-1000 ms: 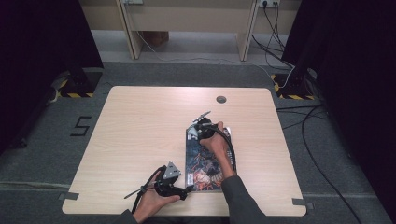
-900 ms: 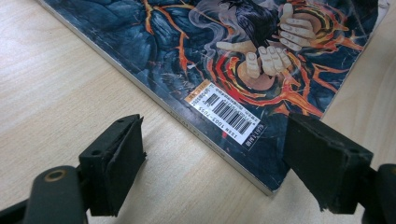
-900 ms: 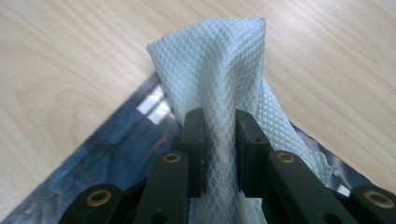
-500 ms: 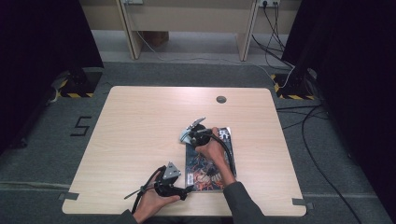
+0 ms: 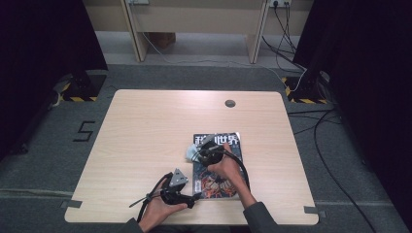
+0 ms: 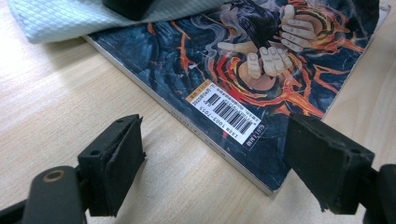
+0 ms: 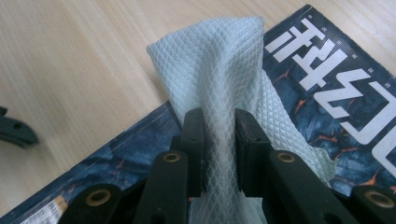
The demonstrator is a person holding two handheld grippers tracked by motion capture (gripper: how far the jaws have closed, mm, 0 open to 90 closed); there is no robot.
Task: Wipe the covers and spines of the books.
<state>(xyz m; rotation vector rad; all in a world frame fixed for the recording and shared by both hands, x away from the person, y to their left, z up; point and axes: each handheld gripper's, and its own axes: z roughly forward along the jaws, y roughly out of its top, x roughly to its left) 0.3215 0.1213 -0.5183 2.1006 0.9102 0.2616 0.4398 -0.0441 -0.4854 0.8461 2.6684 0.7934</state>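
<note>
While the right hand-held gripper (image 7: 219,154) pinches a cloth (image 7: 219,60), the left hand-held gripper (image 6: 215,172) gapes around the magazine's (image 6: 261,56) barcode (image 6: 227,114).

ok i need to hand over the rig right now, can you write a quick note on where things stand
Right gripper: shut on the pale blue cloth, which rests on the magazine cover near its spine edge.
Left gripper: jaws open, nothing between them, at the magazine's near corner by the barcode, not touching it.
Magazine: lies flat and closed on the table, near the person's side.
Done: the cloth is gripped and on the cover, apparently wiping it.
Left: probably finish the wipe across the cover, steady the magazine with the left gripper if it slides, then put the cloth down.
</note>
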